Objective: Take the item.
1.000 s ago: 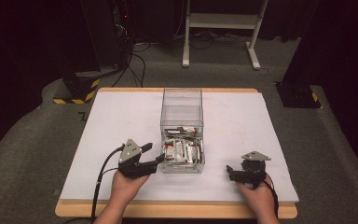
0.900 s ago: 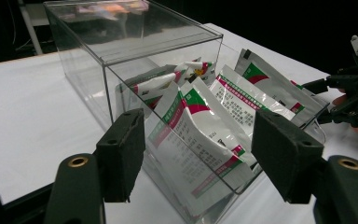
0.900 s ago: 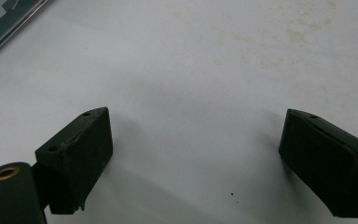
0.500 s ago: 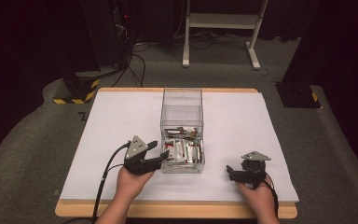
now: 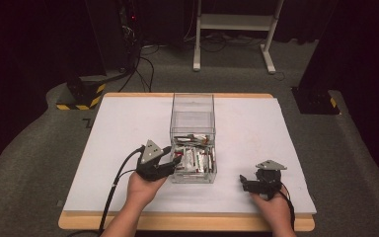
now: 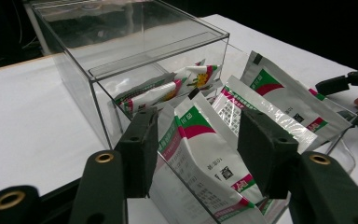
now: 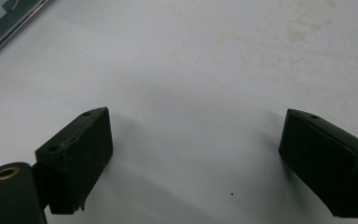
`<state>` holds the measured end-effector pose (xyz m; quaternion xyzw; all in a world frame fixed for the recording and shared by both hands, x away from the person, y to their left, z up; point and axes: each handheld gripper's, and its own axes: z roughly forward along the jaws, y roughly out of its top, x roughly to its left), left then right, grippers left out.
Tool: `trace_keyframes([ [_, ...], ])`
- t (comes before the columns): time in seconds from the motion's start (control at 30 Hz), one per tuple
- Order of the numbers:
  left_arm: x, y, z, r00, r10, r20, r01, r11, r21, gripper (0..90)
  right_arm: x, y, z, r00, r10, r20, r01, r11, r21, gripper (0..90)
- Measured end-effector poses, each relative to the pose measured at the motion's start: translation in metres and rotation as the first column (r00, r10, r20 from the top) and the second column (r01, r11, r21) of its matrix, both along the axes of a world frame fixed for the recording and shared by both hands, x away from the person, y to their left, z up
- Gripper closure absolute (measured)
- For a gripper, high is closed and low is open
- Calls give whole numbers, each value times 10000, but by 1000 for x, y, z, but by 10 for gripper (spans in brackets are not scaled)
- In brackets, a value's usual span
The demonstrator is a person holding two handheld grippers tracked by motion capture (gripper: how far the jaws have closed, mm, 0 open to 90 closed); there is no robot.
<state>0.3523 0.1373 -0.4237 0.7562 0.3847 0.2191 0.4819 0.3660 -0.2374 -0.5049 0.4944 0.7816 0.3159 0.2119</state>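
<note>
Left tool point(image 6: 198, 154) straddles glossy foil sachet point(image 6: 205, 172) beside clear box point(image 6: 121, 51).

The surface point(image 5: 128, 128) carries a white covering over a wooden board whose edge shows along the near and far sides. The surrounding floor point(image 5: 24, 153) is grey carpet. A black-and-yellow striped block point(image 5: 81, 96) sits on the floor beyond the far-left corner, with black cables point(image 5: 143, 66) running near it. A white frame stand point(image 5: 234, 29) is placed farther back.
</note>
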Motion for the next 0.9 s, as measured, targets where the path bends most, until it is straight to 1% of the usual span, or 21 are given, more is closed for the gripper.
trace_keyframes([
  [0.1,2,-1,-1,10000,62,-26,-62,9999,80,521,0,0,0,10000,13,7,-13,10000,-3,94],
  [0.27,4,-2,-4,9999,155,30,-156,9991,402,602,0,0,0,10000,14,-1,-14,10000,4,94],
  [0.37,5,-4,-5,9997,242,93,-247,9981,560,631,0,0,0,10000,15,-1,-15,10000,2,93],
  [0.67,4,-8,-6,9995,245,185,-258,9966,776,712,0,0,0,10000,16,-1,-16,10000,4,94],
  [0.9,2,-10,-8,9981,469,407,-504,9946,906,765,0,0,0,10000,7,-7,-7,10000,10,94],
])
